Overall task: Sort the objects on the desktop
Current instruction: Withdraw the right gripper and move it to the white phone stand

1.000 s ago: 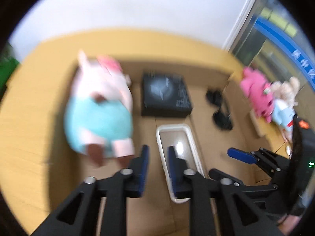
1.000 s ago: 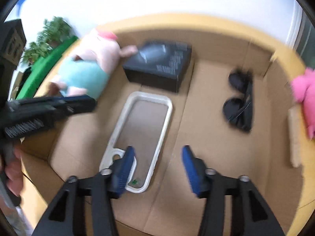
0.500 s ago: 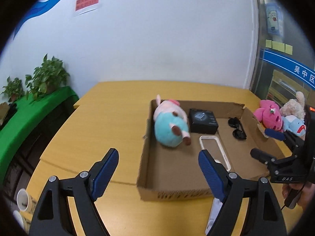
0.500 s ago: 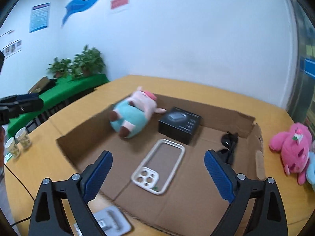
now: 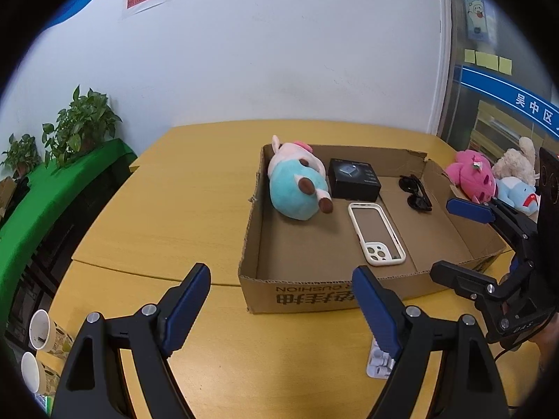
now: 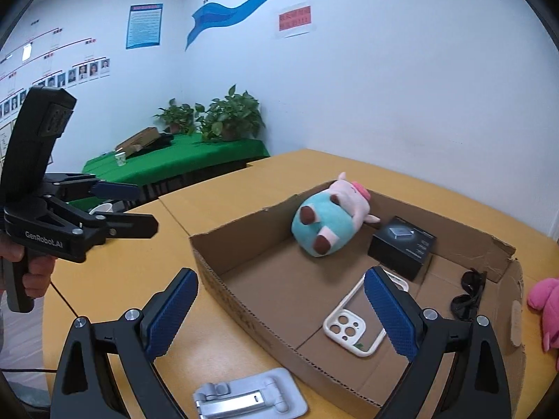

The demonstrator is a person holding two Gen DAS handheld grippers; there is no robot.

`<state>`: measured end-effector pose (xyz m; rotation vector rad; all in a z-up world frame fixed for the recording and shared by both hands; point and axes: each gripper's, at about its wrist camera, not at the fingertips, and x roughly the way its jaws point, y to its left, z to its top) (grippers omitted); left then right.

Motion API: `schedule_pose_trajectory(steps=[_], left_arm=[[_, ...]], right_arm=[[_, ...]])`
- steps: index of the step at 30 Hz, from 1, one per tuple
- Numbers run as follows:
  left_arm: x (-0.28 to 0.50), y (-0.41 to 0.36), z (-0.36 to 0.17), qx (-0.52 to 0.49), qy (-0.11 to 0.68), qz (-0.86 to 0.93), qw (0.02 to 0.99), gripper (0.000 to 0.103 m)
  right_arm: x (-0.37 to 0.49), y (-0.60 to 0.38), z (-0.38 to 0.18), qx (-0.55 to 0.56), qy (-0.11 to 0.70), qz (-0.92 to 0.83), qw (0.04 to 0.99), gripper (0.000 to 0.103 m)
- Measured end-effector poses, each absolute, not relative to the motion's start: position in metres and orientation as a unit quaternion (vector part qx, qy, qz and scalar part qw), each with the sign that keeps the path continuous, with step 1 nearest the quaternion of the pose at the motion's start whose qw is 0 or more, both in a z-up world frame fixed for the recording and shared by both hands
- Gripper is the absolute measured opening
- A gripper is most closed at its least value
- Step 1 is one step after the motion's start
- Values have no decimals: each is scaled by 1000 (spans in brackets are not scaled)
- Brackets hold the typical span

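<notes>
On the yellow worktop (image 6: 223, 206) just near the cardboard box (image 6: 244, 300), a stiff, light grey phone stand (image 6: 249, 398) is seen, best pinched across its edges, both tools—left tool (image 5: 281, 309), right tool (image 6: 281, 309)—just spread wide, empty.

Cardboard box (image 5: 314, 296) on yellow table (image 5: 167, 223), plush pig (image 5: 297, 185), black box (image 5: 353, 179), phone case (image 5: 376, 234), sunglasses (image 5: 415, 193) inside

Office: staff photo wall (image 6: 52, 80), notices, meeting table (image 6: 223, 202)
</notes>
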<state>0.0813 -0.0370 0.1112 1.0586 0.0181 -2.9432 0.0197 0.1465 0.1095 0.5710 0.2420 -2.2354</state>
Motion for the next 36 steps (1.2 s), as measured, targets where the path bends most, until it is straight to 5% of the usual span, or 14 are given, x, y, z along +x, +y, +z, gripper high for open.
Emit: schedule_pose_trajectory(steps=[13,28,36], left_arm=[[95,-5,68,391,26,-918,-53,83],[86,46,-1,481,31,-853,-199,83],[71,65,-26,500,-6,-844,-195,75]], right_arm=[[75,174,82,255,148,-818,494,97],[84,204,18,378,142,-809,427,97],[53,191,19,382,154,-815,408,97]])
